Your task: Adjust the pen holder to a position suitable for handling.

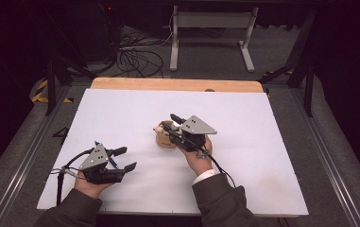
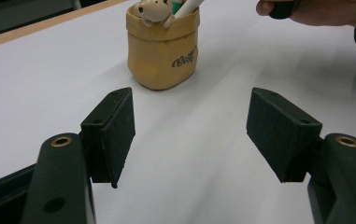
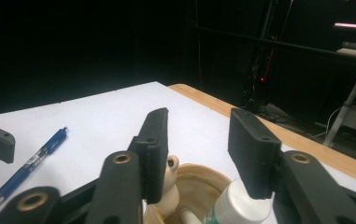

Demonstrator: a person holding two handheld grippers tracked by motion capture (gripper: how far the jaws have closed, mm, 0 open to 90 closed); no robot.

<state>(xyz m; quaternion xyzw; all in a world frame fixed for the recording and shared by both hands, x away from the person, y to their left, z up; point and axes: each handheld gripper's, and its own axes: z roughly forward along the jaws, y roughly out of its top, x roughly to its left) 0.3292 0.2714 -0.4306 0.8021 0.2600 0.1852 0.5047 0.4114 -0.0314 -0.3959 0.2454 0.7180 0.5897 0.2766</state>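
Observation:
A tan pouch-shaped pen holder (image 1: 166, 140) (image 2: 162, 51) stands mid-table. Inside it are a small beige figurine (image 2: 152, 10) (image 3: 171, 179) and a white marker (image 2: 187, 7) (image 3: 241, 205). My right gripper (image 1: 169, 124) (image 3: 199, 149) hovers just above the holder's rim (image 3: 203, 175), its jaws apart with nothing between the pads; the marker's top sits just below the right-hand jaw. My left gripper (image 1: 126, 159) (image 2: 192, 130) rests low near the table's front left, open and empty, facing the holder. A blue pen (image 1: 112, 161) (image 3: 26, 164) lies on the white sheet by the left gripper.
A white sheet (image 1: 244, 113) covers the wooden table, whose bare edge (image 1: 177, 84) shows at the back. Beyond it stand a white desk frame (image 1: 210, 38) and loose cables (image 1: 137, 59) on the floor. The surroundings are dark.

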